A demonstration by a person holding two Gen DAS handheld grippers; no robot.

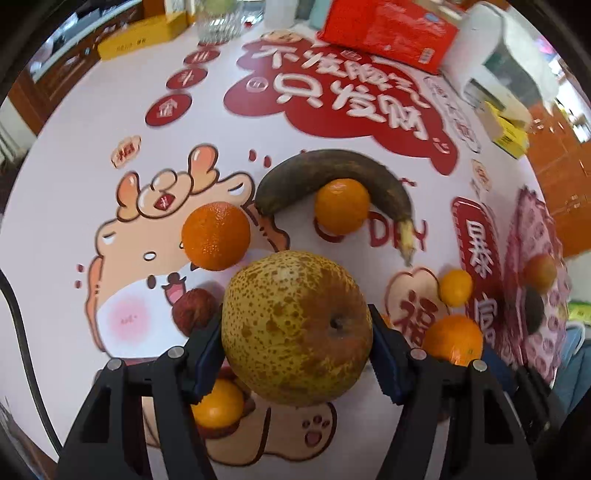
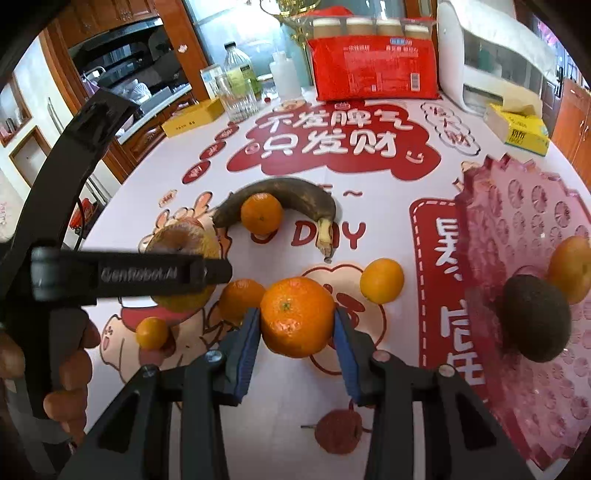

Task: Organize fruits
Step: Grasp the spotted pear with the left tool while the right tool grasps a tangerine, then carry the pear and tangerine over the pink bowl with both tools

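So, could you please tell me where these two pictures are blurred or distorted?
Left wrist view: motion blur smears the red package and the far table edge, while the held pear stays sharp. Right wrist view: mostly crisp, with the orange clear; fisheye bending curves the cabinets and the pink tray.

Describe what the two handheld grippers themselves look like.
Both the left gripper and right gripper have matte black angular fingers with silver pivot bolts and blue ribbed pads. The right view shows GenRobot.AI lettering on the left one's black body.
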